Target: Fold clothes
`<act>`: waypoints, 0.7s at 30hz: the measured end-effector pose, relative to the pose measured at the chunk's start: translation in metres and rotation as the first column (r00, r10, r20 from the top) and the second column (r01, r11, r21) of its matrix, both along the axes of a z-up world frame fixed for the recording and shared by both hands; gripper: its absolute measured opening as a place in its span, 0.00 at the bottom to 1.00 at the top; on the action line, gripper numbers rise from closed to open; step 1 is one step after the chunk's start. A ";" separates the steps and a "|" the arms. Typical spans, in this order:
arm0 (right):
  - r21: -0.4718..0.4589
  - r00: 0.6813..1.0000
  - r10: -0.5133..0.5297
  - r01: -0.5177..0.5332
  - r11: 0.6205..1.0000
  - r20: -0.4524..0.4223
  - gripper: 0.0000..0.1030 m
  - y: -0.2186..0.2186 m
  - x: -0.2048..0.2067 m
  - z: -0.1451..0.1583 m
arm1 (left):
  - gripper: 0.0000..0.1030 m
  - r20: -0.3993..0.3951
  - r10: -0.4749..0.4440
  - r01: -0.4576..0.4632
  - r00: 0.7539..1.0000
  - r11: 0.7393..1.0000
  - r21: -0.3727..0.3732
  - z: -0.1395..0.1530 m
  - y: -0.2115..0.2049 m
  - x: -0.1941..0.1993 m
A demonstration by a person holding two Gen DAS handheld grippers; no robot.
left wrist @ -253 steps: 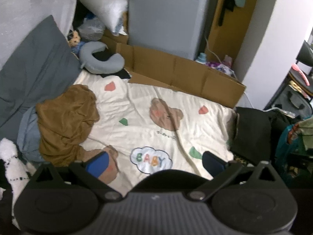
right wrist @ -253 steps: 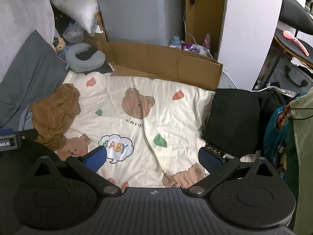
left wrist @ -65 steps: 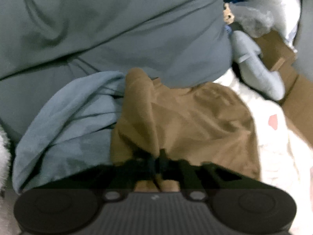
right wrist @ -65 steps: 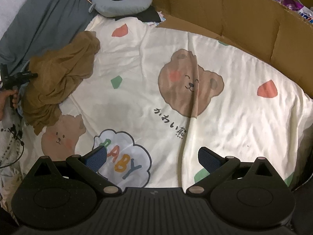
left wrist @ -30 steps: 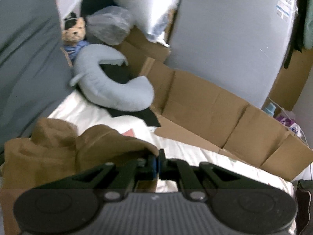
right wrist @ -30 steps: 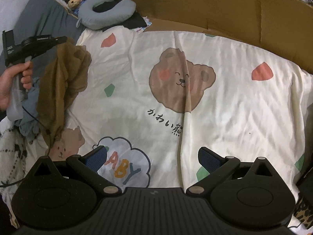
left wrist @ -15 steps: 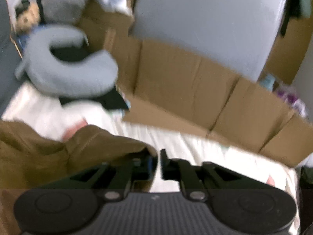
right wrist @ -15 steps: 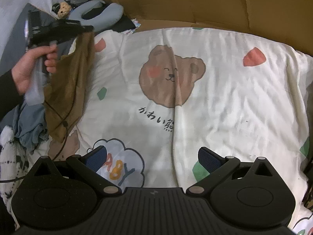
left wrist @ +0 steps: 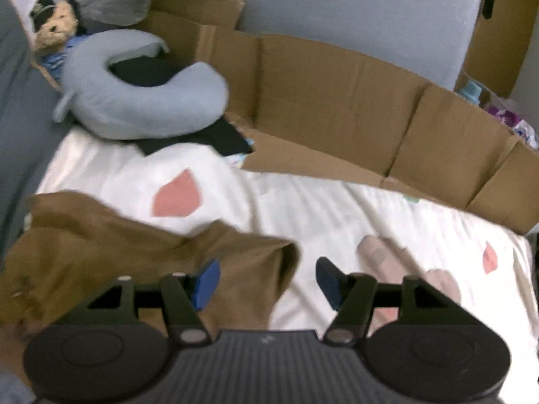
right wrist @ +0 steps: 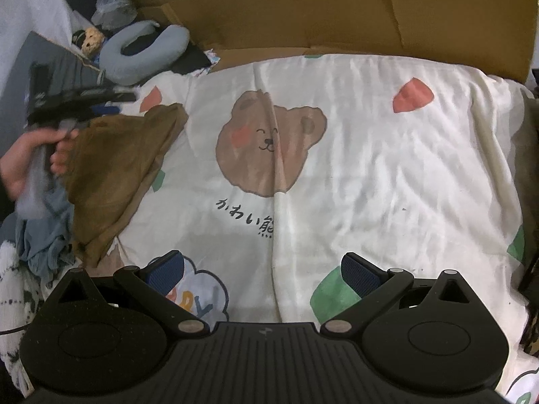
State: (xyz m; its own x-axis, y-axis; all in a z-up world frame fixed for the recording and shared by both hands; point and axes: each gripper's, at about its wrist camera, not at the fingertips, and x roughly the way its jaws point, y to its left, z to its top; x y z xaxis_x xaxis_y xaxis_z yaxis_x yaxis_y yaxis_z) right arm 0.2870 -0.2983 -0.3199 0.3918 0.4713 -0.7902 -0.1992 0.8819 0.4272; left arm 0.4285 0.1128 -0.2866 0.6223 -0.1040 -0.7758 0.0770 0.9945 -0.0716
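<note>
My left gripper point(left wrist: 267, 281) has just been opening over the brown shirt point(left wrist: 101, 252), lower left; my right gripper point(right wrist: 262, 274) is wide, holding nothing

A bed is covered by a cream blanket point(right wrist: 387, 175) printed with brown bears, red and green shapes and dark script. Flattened cardboard point(left wrist: 337, 101) stands along its far edge, with a pale grey panel point(left wrist: 353, 10) behind. At the head lie a grey-blue neck pillow point(left wrist: 141, 101), a small teddy bear point(left wrist: 54, 28) and a dark grey pillow point(left wrist: 13, 107). The light is dim.
</note>
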 end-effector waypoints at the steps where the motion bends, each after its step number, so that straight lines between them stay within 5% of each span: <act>1: 0.003 1.000 -0.005 0.005 1.000 -0.001 0.99 -0.001 0.001 -0.001 | 0.64 -0.004 0.004 -0.004 1.000 1.000 0.006 0.002 0.005 -0.006; 12: 0.014 0.999 -0.009 0.008 1.000 0.051 0.90 -0.001 0.000 0.000 | 0.63 -0.085 0.008 -0.003 0.996 0.999 0.050 -0.011 0.030 -0.082; 21: 0.019 0.998 0.008 -0.009 1.000 0.058 0.78 0.003 -0.003 -0.002 | 0.53 -0.029 0.031 -0.027 0.999 0.991 0.134 -0.019 0.016 -0.150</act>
State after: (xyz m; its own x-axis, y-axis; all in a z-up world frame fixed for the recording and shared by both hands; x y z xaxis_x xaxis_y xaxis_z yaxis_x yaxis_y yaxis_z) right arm 0.2845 -0.2952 -0.3215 0.4325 0.4893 -0.7573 -0.2313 0.8720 0.4313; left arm 0.2783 0.1292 -0.3057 0.5993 0.0192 -0.8003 0.0479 0.9971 0.0598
